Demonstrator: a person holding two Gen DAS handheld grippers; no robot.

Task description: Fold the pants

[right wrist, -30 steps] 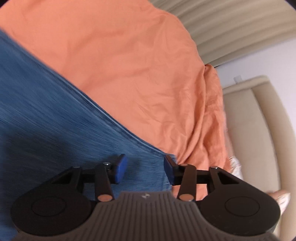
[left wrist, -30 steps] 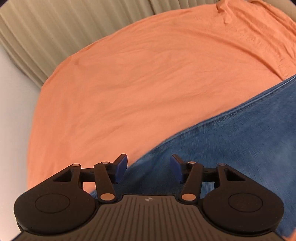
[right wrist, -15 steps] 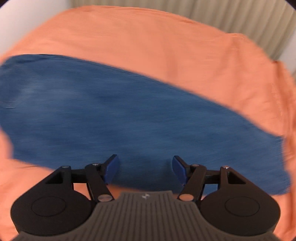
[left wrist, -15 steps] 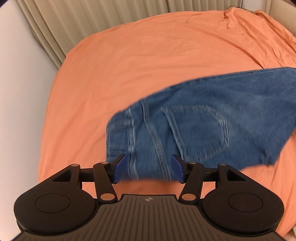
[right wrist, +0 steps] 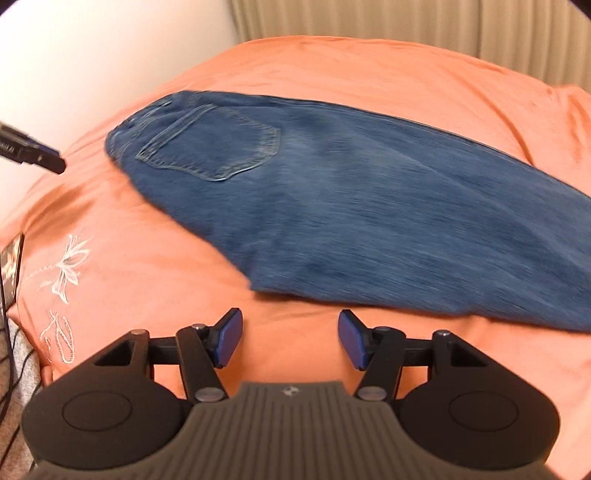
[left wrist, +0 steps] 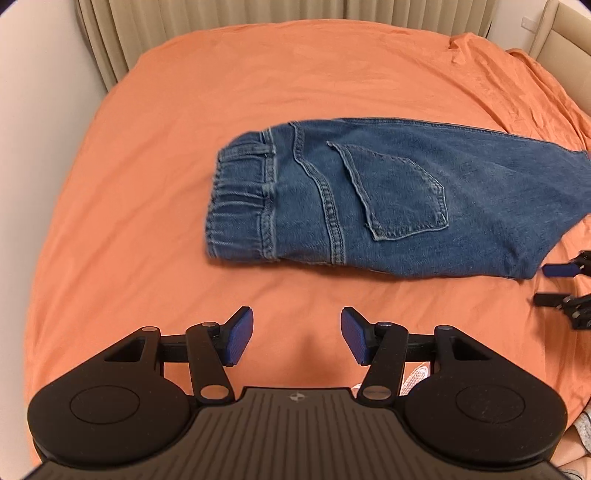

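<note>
Blue denim pants (left wrist: 388, 199) lie flat on the orange bed sheet (left wrist: 166, 147), folded lengthwise, back pocket up, elastic waistband at the left. They also show in the right wrist view (right wrist: 351, 206), legs running to the right. My left gripper (left wrist: 297, 341) is open and empty, above bare sheet a little short of the waistband end. My right gripper (right wrist: 290, 339) is open and empty, above bare sheet just short of the pants' near edge. Its open fingers (left wrist: 557, 270) show at the right edge of the left wrist view, beside the pants.
Beige pleated curtains (left wrist: 221, 18) hang behind the bed, with a white wall (left wrist: 29, 110) at the left. A padded headboard (left wrist: 569, 33) stands at the far right. White flower embroidery (right wrist: 66, 266) marks the sheet's near left edge, with cables beside it.
Both grippers have pulled back and up from the pants, which now lie free on the sheet. Both stayed open.
</note>
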